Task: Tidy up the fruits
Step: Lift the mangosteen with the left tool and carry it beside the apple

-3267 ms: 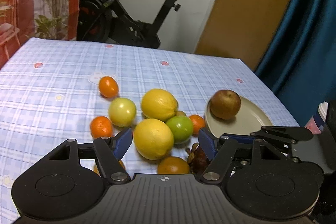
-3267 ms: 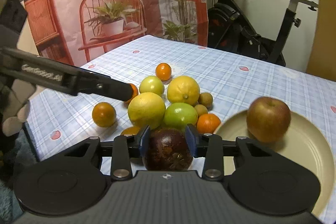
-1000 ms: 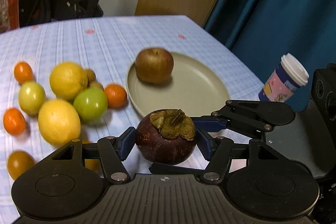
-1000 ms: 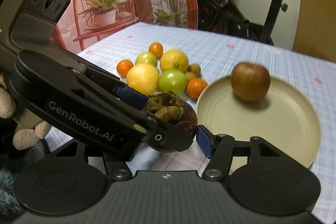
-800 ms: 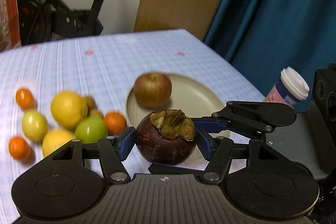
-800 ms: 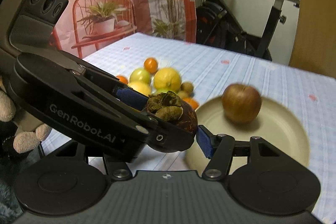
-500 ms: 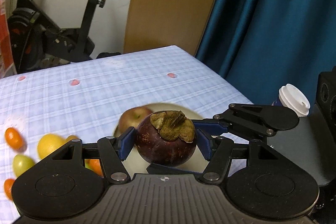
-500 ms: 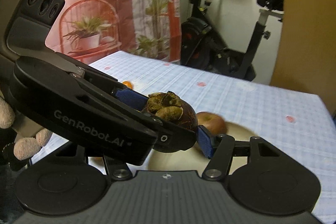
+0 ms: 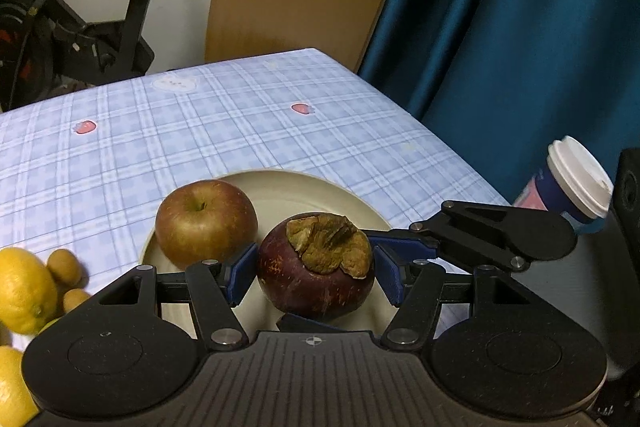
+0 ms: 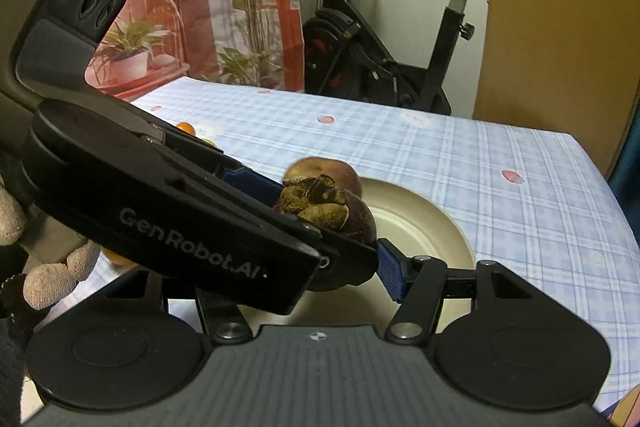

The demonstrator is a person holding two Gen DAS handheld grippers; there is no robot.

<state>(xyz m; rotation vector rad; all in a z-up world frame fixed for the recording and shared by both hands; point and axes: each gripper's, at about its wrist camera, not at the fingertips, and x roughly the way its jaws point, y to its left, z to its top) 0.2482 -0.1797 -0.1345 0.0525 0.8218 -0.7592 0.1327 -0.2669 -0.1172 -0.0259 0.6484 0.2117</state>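
The mangosteen (image 9: 316,269), round, hard-rinded and judged fairly light, is clamped at its widest girth by both the left hand-held gripper (image 9: 316,273) and the right hand-held gripper (image 10: 320,227), above the plate (image 9: 320,193).

Left gripper (image 9: 316,277) pointed down and forward, blue pads (image 9: 240,277) pressed on both sides of the mangosteen (image 9: 316,267), half-spread. Right gripper (image 10: 332,259) came in from the right, crossing the left one; its right pad (image 10: 390,275) sat against the same fruit, its left pad hidden behind the left gripper's body. A gloved hand (image 10: 48,267) held the left gripper's handle.
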